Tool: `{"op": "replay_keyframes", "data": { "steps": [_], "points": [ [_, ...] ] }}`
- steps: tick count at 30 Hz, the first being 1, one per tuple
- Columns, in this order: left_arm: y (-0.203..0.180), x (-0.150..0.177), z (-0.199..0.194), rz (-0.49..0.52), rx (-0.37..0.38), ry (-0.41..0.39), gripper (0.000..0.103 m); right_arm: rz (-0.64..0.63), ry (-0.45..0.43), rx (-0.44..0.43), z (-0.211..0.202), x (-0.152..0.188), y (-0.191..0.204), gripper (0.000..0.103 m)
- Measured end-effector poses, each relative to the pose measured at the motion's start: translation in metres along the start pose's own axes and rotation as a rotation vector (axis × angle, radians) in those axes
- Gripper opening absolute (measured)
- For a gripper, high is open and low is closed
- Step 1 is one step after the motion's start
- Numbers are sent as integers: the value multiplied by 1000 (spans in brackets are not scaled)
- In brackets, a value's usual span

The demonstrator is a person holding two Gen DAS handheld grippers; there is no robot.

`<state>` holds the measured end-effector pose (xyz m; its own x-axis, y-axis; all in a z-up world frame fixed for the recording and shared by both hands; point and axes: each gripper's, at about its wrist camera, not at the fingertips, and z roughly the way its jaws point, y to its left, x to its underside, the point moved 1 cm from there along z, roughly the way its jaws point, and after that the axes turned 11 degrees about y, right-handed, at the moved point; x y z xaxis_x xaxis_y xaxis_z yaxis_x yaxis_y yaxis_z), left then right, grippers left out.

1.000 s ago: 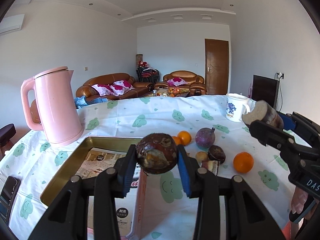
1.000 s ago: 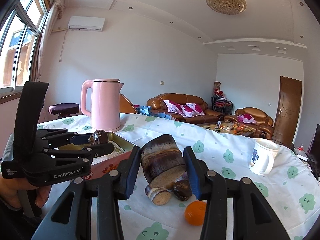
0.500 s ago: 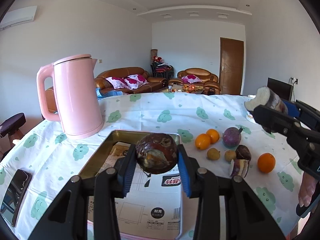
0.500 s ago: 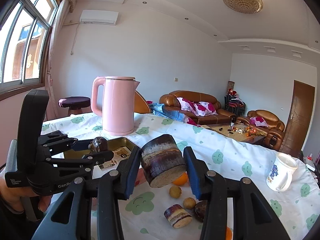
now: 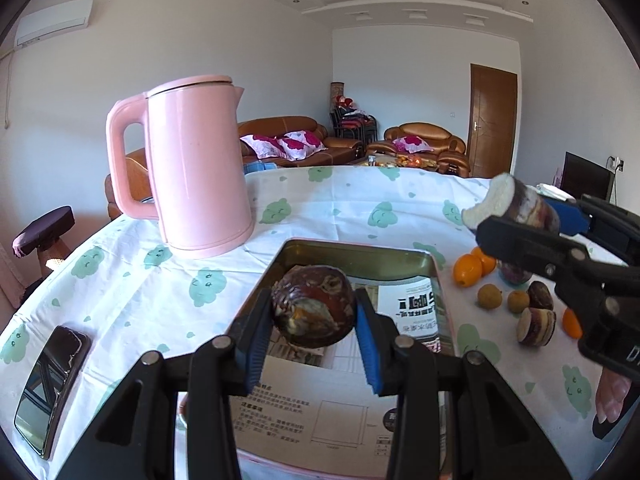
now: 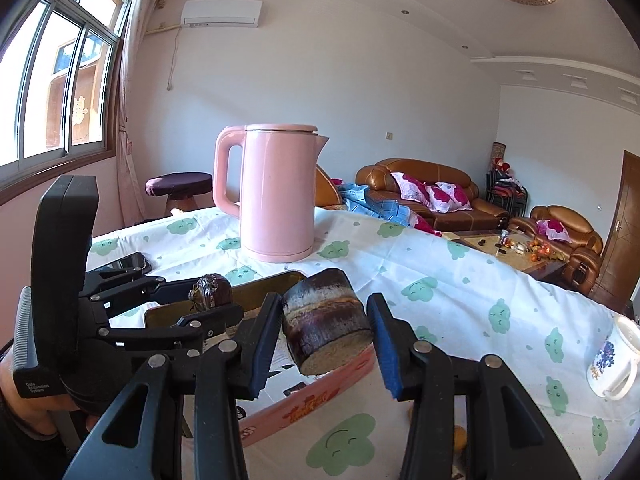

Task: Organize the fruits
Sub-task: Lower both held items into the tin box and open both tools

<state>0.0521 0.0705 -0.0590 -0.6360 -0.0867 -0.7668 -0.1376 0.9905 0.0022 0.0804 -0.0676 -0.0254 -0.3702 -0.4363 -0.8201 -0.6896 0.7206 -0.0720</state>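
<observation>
Left tongs (image 5: 314, 316) pinch a wrinkled fruit (image 5: 313, 311) above the tin (image 5: 362, 249); right tongs (image 6: 325, 330) pinch a cane piece (image 6: 326, 322) at its rim, risking collision on release.

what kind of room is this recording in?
Most likely a home living room: brown leather sofas with floral cushions, a wall air conditioner, and a table under a cloud-print cloth bearing a pink kettle and loose fruit.

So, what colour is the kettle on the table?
The kettle is pale pink all over, clearest in the right wrist view.
</observation>
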Motion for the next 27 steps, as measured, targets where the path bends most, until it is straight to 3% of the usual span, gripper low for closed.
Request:
{"op": "replay_keyframes", "data": {
  "steps": [10, 19, 23, 27],
  "points": [
    [27, 0, 10, -58, 7, 54, 41, -32, 103, -43, 36, 7, 25, 46],
    [30, 0, 18, -62, 16, 96, 41, -52, 237, -72, 70, 13, 36, 46],
    [29, 0, 16, -57, -3, 89, 44, -50, 255, -72, 73, 14, 37, 47],
    [29, 1, 9, -73, -12, 58, 69, -16, 213, -41, 63, 14, 30, 71]
  ]
}}
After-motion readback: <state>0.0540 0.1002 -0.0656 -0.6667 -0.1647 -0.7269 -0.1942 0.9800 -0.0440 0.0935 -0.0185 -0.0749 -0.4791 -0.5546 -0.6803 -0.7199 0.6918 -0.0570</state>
